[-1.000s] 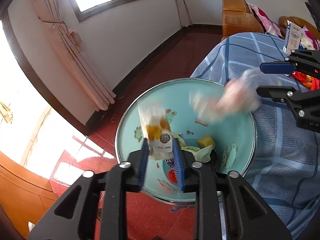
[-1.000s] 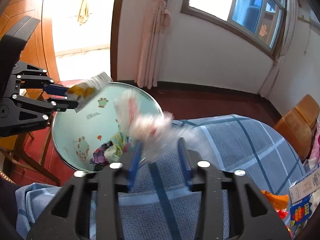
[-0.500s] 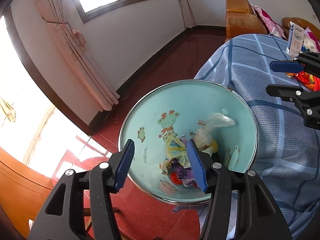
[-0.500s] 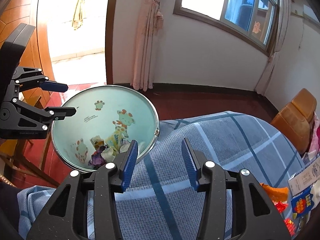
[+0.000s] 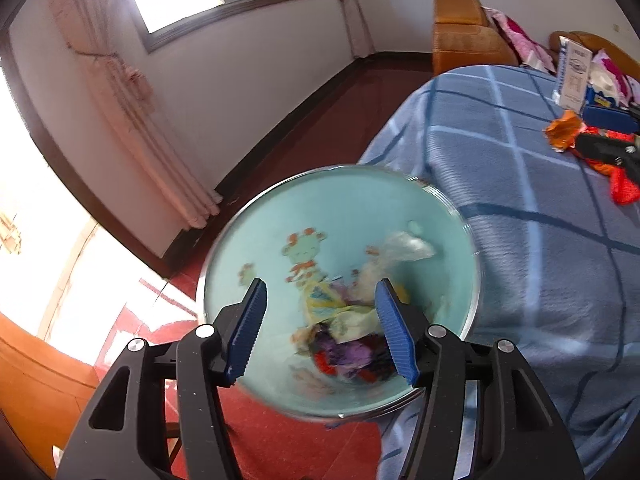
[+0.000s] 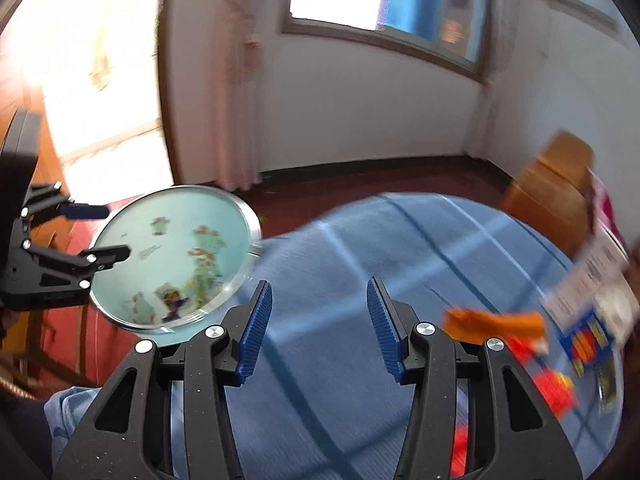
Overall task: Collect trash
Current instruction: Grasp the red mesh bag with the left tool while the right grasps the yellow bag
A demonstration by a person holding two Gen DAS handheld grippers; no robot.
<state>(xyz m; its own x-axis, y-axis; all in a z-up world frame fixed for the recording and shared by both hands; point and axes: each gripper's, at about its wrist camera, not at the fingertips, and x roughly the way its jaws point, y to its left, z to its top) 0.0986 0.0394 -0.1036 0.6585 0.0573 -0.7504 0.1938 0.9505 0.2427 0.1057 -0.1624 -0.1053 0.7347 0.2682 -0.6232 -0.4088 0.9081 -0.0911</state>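
Bin (image 5: 256, 240): holds trash, beside bed (image 6: 360, 240). Left gripper (image 5: 320, 328) over bin, right gripper (image 6: 316, 328) over bed; jaws apart, empty. Step: fetching. Next: reach orange wrapper (image 6: 496, 322)

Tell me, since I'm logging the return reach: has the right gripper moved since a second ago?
Yes. In its own view the right gripper has swung right: the basin slid left, and the orange wrapper now sits nearer its open jaws.
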